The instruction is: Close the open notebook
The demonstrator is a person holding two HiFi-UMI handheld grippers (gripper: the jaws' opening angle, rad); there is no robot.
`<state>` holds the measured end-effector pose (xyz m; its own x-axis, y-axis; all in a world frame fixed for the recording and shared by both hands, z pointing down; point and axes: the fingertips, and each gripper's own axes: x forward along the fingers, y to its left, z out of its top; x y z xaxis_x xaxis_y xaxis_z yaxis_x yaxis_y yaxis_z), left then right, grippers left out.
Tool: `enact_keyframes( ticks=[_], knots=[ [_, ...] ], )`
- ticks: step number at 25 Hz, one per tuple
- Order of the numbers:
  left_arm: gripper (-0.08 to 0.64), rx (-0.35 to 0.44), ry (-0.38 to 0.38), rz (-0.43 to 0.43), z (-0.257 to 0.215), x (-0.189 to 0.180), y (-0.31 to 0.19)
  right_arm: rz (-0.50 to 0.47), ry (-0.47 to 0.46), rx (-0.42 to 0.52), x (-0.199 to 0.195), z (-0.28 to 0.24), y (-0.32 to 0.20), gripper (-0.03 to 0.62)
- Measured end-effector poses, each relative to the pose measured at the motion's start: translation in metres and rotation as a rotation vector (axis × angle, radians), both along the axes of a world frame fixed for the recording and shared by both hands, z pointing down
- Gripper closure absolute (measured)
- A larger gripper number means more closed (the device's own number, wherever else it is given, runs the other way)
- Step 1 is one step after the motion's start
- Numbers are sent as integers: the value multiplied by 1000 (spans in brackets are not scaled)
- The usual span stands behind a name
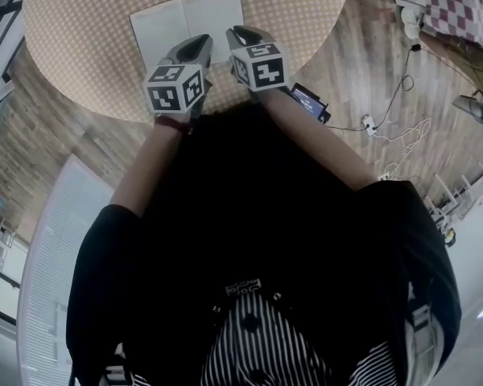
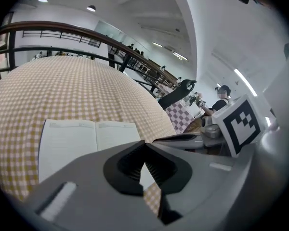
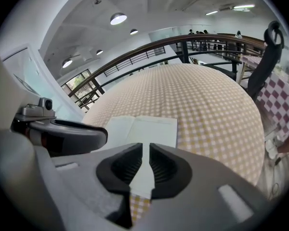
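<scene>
Open notebook (image 1: 185, 22) lies ahead of left tool (image 1: 200, 43) and right tool (image 1: 237, 33).

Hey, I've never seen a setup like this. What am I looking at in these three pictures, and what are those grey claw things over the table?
There is no robot here. A person holds a two-jaw gripper in each hand. The head view comes from a camera on the person's head, looking down. The other two views come from cameras riding on each gripper. The left gripper has its jaws together, and the right gripper shows a narrow gap. Neither holds anything. An open notebook lies on the checked round table, just beyond the jaws.
</scene>
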<state>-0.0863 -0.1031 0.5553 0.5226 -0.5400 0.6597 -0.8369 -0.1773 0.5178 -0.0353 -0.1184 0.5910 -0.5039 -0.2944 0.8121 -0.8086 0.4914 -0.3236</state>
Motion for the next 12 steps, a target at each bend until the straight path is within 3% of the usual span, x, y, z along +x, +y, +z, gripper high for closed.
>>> enact_keyframes(
  ticks=[4,12],
  knots=[
    [557,-12,-28,36,15,4,3,-17,30,-21,7,18,5,560],
    [557,-54,-53,75,48,4,7,5,68,-122,30,59,19,463]
  ],
)
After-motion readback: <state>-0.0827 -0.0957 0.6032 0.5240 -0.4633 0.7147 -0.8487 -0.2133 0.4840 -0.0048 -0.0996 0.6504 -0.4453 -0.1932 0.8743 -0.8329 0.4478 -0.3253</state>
